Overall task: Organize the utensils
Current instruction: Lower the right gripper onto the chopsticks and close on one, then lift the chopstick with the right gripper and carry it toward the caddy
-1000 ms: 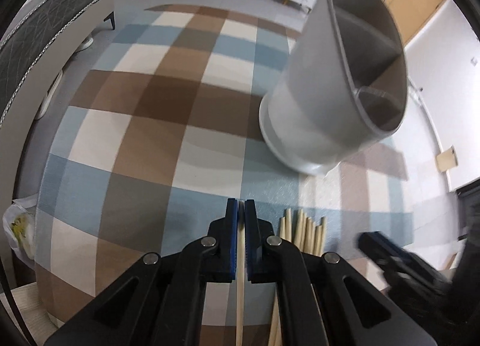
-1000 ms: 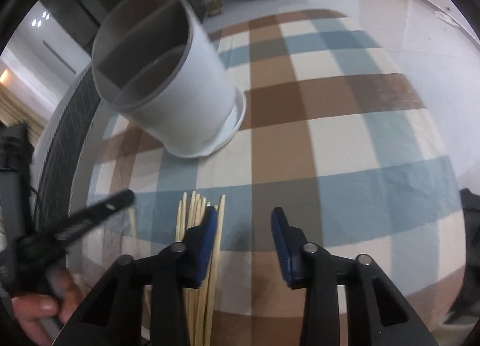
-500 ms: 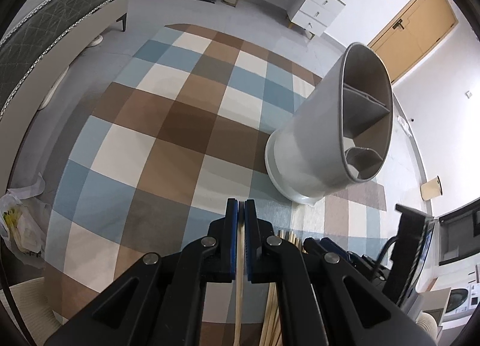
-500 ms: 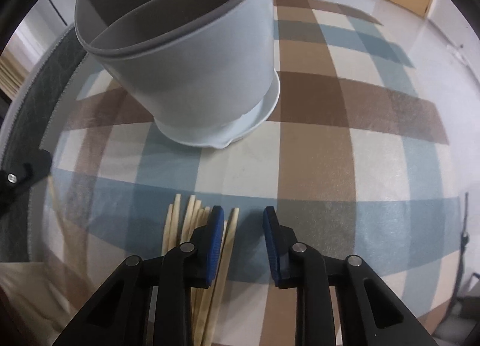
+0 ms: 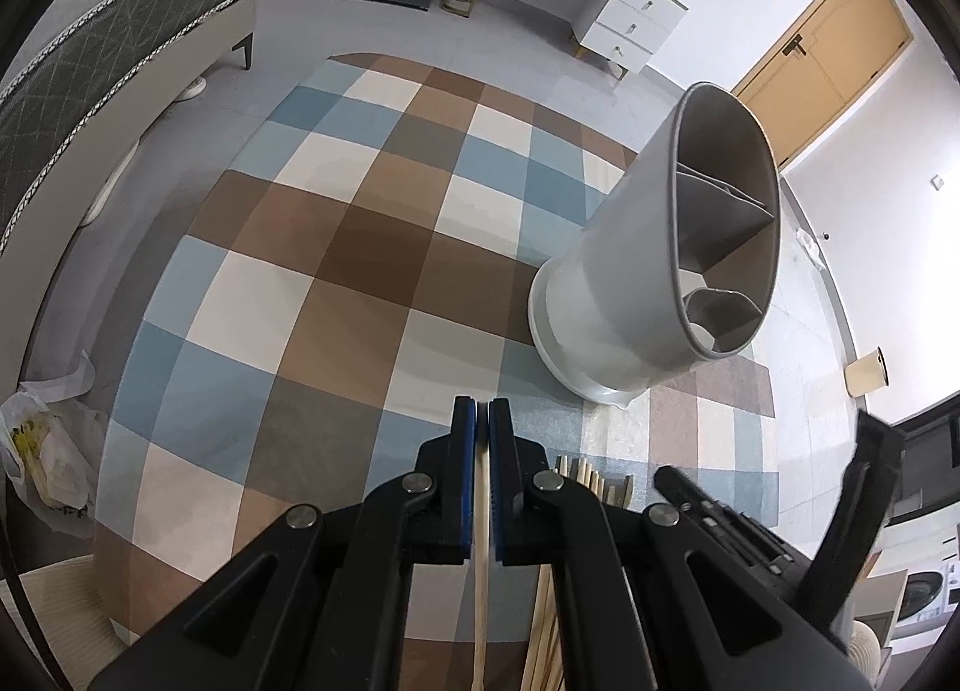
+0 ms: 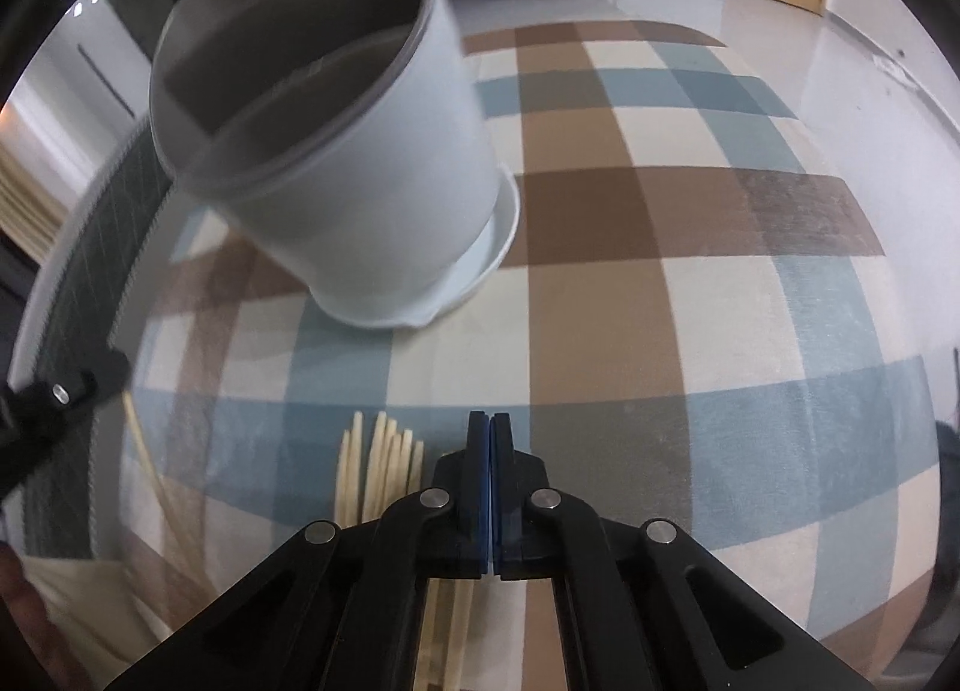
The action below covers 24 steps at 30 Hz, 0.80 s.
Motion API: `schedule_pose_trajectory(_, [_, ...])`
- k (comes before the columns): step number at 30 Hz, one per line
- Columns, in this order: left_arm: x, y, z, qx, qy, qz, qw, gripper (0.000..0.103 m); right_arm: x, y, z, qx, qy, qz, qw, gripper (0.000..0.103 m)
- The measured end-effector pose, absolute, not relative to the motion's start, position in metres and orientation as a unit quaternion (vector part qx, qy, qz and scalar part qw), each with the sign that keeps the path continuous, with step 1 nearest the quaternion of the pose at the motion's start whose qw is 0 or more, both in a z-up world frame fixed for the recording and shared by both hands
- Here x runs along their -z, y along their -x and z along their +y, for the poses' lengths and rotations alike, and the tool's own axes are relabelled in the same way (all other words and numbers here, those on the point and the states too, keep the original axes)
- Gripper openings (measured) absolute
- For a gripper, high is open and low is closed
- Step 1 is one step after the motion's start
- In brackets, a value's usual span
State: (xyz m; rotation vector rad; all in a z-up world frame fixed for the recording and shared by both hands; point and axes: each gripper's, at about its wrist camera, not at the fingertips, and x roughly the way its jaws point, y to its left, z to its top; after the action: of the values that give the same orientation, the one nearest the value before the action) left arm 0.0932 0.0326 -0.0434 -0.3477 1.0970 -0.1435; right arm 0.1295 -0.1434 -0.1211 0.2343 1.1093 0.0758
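A checked rug [image 5: 336, 283] of brown, blue and cream squares lies on a pale tiled floor [image 6: 888, 109], and everything stands on it. Beyond the rug, ahead of the left hand-held gripper [image 5: 482, 421], are a white dresser [image 5: 624, 13] and a yellow-brown door [image 5: 828, 67]; far to its left runs a grey quilted bed [image 5: 90, 91], with a crumpled plastic bag [image 5: 42, 451] lower down on that side.

A white round utensil holder [image 5: 624, 283] with a grey rim stands upright on the rug, ahead and to the right of the left hand-held gripper, ahead and to the left of the right hand-held gripper [image 6: 490, 427]. Grey walls divide its inside into compartments; the parts that show hold nothing.

The left hand-held gripper is clenched on a single pale wooden chopstick [image 5: 480, 571], which runs back between its blue pads toward the camera. Just to its right a bundle of chopsticks [image 5: 591, 472] lies flat on the rug, their ends pointing toward the holder. In the right wrist view the same bundle sits just left of the right hand-held gripper and partly under its left arm. That gripper's jaws have just been closing and now meet, blue pads together; no chopstick shows between them at the tips.
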Motion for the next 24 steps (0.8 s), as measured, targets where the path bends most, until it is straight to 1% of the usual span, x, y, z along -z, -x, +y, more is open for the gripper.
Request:
schedule_pose_trajectory(5, [0.037,-0.087,0.029,0.069,0.149,0.506,0.847,0.0,0.111,-0.119,-0.154,-0.049,-0.134,0.513,0.846,0.0])
schedule_pose_trajectory(7, [0.038,-0.083,0.029,0.068,0.151,0.509,0.845,0.0,0.113,-0.122,-0.148,-0.059,-0.127,0.529,0.837,0.003])
schedule_pose_trajectory(9, [0.038,-0.081,0.029,0.067,0.151,0.51,0.844,0.0,0.116,-0.121,-0.143,-0.07,-0.118,0.541,0.83,0.003])
schedule_pose_trajectory(11, [0.038,-0.08,0.03,0.067,0.152,0.51,0.844,0.0,0.121,-0.12,-0.135,-0.076,-0.097,0.551,0.825,0.006])
schedule_pose_trajectory(13, [0.037,-0.08,0.031,0.067,0.154,0.508,0.845,0.0,0.124,-0.119,-0.126,-0.071,-0.067,0.558,0.824,0.017])
schedule_pose_trajectory(15, [0.037,-0.08,0.033,0.067,0.156,0.508,0.844,0.0,0.128,-0.119,-0.12,-0.061,-0.042,0.564,0.823,0.021])
schedule_pose_trajectory(19, [0.038,-0.083,0.039,0.068,0.169,0.513,0.839,0.0,0.138,-0.126,-0.114,-0.053,-0.014,0.576,0.815,0.022])
schedule_pose_trajectory(22, [0.037,-0.085,0.04,0.071,0.174,0.512,0.839,0.0,0.141,-0.129,-0.101,-0.036,0.044,0.567,0.822,0.02])
schedule_pose_trajectory(24, [0.038,-0.086,0.04,0.07,0.172,0.511,0.839,0.0,0.141,-0.131,-0.1,-0.023,0.049,0.563,0.825,0.02])
